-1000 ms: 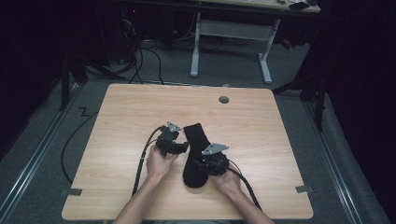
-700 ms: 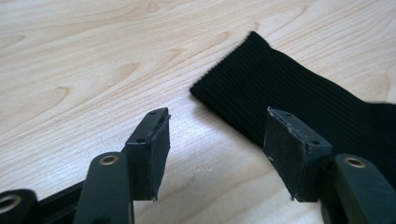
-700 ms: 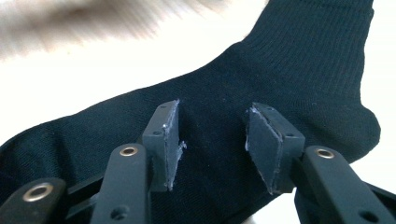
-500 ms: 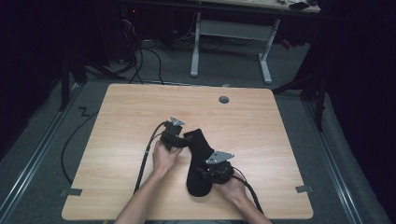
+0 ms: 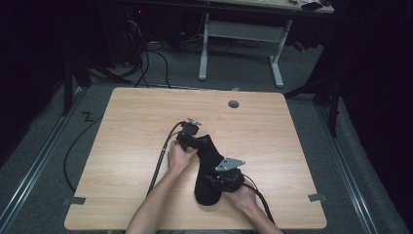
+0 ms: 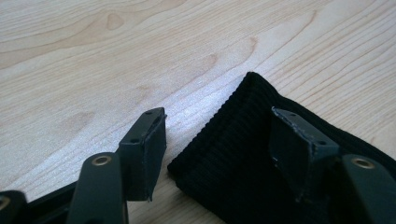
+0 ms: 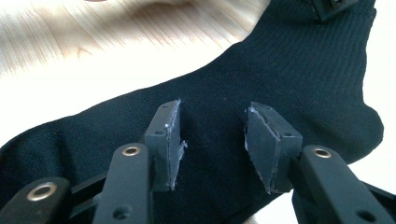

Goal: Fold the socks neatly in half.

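Where cuff ends, sock [image 6: 243, 163] between left claw [image 6: 229, 144] tips

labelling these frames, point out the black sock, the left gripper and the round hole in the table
black sock [image 5: 208, 165]: high view, middle of the leg.
left gripper [image 6: 219, 135]: left gripper view, midway between its fingertips, over the ribbed cuff.
round hole [image 5: 234, 104]: high view, its centre.

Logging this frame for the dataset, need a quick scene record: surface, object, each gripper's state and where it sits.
surface: wooden table
object: black sock, lying flat
left gripper: open, jaws straddling a corner of the sock's ribbed cuff
right gripper: open, jaws over the sock's foot part, nothing pinched between them
hands: one on each gripper, coming in from the near edge
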### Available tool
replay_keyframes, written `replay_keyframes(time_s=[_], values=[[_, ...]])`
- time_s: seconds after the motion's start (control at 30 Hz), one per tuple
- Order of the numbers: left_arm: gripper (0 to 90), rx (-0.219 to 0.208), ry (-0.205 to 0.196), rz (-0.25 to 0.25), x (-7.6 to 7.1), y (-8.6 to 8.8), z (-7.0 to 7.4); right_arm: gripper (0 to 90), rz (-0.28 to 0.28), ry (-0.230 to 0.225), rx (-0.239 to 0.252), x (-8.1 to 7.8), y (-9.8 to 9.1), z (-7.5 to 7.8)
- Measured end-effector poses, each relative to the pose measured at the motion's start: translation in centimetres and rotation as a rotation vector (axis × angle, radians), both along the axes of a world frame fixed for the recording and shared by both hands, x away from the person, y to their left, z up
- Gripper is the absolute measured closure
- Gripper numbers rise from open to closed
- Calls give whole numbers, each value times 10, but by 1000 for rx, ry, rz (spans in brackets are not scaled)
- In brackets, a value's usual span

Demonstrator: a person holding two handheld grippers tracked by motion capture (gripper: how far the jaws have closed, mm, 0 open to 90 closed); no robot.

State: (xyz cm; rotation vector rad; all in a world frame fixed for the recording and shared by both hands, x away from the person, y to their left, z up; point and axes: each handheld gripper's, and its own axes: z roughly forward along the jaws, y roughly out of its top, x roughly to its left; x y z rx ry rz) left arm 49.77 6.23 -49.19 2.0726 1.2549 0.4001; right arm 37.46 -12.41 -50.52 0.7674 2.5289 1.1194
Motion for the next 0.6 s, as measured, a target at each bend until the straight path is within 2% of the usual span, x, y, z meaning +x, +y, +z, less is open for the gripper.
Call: replay_keyframes(time_s=[0.13, 0.27, 0.43, 0.6], values=[[422, 30, -3, -20, -1, 2, 1, 552, -2, 3, 3, 0, 0, 0], [500, 39, 4, -35, -2, 5, 3, 554, -2, 4, 3, 0, 0, 0], [608, 36, 14, -50, -2, 9, 4, 556, -6, 7, 5, 1, 0, 0], [735, 2, 35, -63, -1, 13, 4, 558, -4, 11, 0, 2, 0, 1]])
